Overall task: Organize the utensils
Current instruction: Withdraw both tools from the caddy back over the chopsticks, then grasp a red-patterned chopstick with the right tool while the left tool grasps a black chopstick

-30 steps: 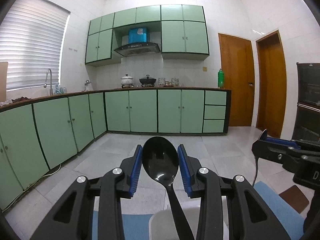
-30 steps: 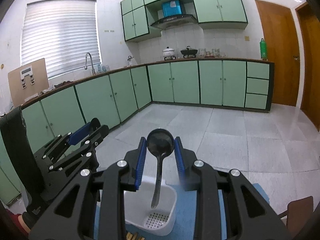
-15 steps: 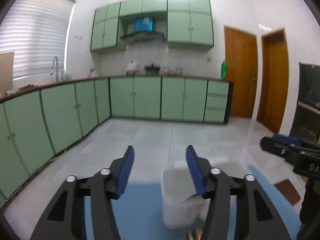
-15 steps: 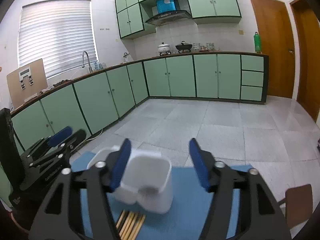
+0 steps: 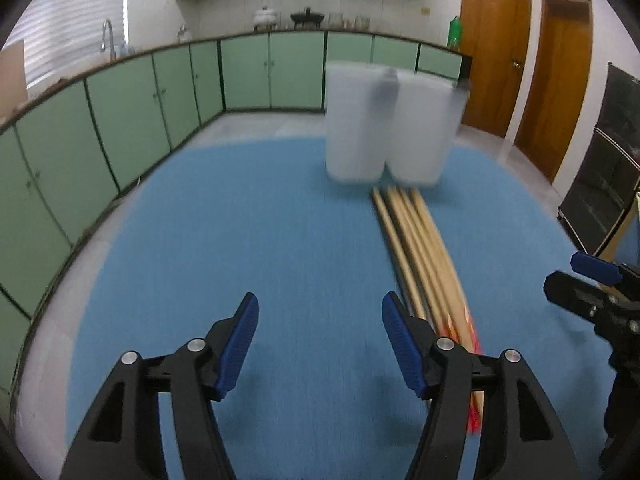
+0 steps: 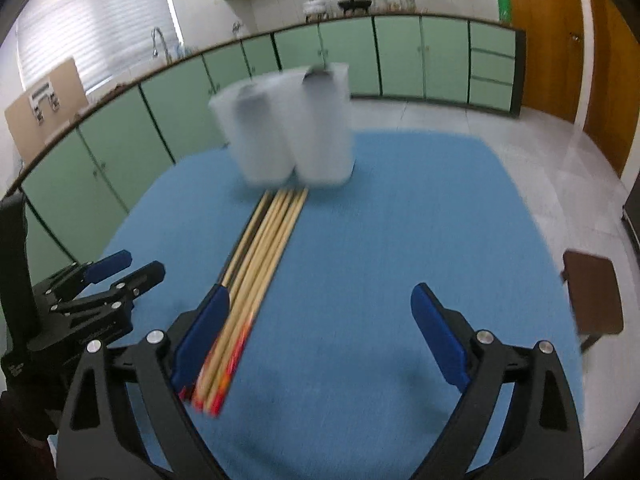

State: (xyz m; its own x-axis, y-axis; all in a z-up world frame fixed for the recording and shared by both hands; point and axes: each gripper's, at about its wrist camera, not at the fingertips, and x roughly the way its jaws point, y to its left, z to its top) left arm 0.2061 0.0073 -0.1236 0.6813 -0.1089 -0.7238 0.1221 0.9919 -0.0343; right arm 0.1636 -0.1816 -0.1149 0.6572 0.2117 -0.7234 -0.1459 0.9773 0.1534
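Note:
A white two-compartment utensil holder (image 5: pixel 390 128) stands at the far side of the blue mat (image 5: pixel 280 240); a dark spoon shape shows faintly through each compartment. It also shows in the right wrist view (image 6: pixel 288 132). A bundle of wooden chopsticks (image 5: pixel 420 248) with red ends lies on the mat in front of the holder, also seen in the right wrist view (image 6: pixel 256 276). My left gripper (image 5: pixel 318 336) is open and empty, just left of the chopsticks. My right gripper (image 6: pixel 320 336) is open and empty, just right of the chopsticks (image 6: pixel 256 276).
The blue mat (image 6: pixel 400 240) covers the table. A brown stool (image 6: pixel 592 296) stands on the floor to the right. Green kitchen cabinets (image 5: pixel 120 112) line the walls behind. The other gripper shows at each view's side edge (image 5: pixel 592 296), (image 6: pixel 88 292).
Both grippers let go of their black spoons into the holder, opened wide, and pulled back and tilted down toward the mat and the chopsticks.

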